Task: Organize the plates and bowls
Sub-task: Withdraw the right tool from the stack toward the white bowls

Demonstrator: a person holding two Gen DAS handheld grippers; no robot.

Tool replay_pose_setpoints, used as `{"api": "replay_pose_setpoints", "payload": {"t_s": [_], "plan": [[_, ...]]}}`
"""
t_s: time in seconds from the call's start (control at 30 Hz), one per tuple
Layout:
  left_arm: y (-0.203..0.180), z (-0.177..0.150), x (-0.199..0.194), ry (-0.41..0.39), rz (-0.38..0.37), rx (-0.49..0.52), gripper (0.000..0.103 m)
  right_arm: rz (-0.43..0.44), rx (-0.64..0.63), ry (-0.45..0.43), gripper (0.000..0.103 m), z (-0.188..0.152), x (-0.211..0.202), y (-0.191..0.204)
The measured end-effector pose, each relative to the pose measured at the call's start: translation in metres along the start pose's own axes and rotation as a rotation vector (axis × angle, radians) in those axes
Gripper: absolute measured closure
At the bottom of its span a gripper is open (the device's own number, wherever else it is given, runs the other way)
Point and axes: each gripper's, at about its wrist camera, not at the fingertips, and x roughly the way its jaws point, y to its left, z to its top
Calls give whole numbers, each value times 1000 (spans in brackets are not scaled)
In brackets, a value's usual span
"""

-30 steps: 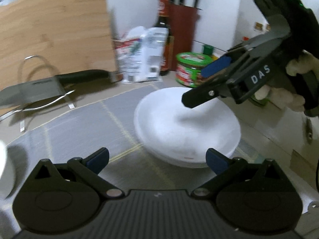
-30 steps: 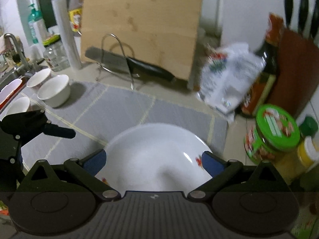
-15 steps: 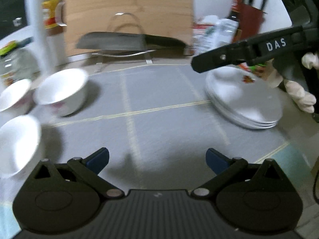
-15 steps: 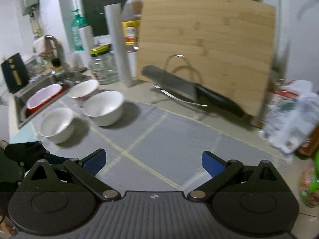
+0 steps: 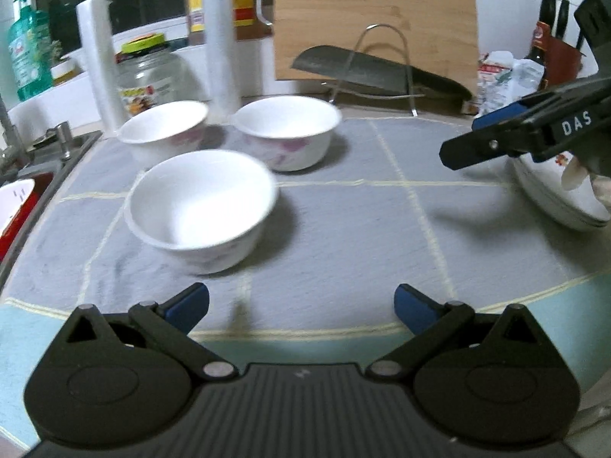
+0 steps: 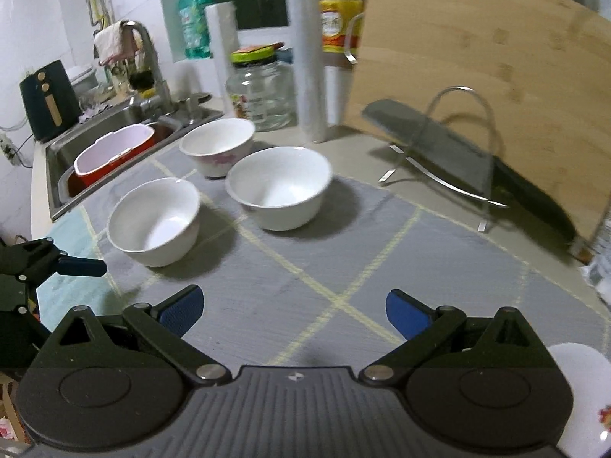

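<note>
Three white bowls stand apart on a grey mat (image 5: 343,236): a near one (image 5: 200,206), a far left one (image 5: 164,129) and a far right one (image 5: 286,129). They also show in the right wrist view: near (image 6: 154,219), far left (image 6: 217,145), right (image 6: 278,185). A stack of white plates (image 5: 561,194) sits at the mat's right edge, and its rim (image 6: 588,400) shows in the right wrist view. My left gripper (image 5: 301,305) is open and empty, short of the near bowl. My right gripper (image 6: 294,311) is open and empty above the mat.
A sink (image 6: 114,145) with a red and white tub lies at the left. A cleaver on a wire rack (image 6: 450,152) and a wooden cutting board (image 6: 477,57) stand behind the mat. A glass jar (image 6: 263,91), paper rolls and bottles line the back.
Both grippers have swung left from the plate stack toward the three bowls. The bowls now fill the middle of both views. Both stay open and empty.
</note>
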Motion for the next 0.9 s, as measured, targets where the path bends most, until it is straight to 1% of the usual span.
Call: {"api": "replay_pose_setpoints", "payload": {"t_s": [0.23, 0.33, 0.47, 0.63, 0.8, 0.9], "plan": [[37, -11, 7, -9, -27, -6, 1, -1, -11, 23, 0, 11, 21, 40], [49, -12, 15, 7, -36, 3, 1, -8, -17, 33, 0, 14, 28, 53], [59, -16, 22, 13, -47, 34, 1, -22, -24, 37, 0, 18, 34, 68], [64, -18, 25, -19, -73, 78, 0, -25, -27, 51, 0, 22, 42, 76], [68, -16, 29, -45, -96, 101, 0, 9, -33, 74, 0, 25, 55, 86], [71, -14, 32, -55, -94, 99, 0, 29, -43, 89, 0, 27, 66, 92]]}}
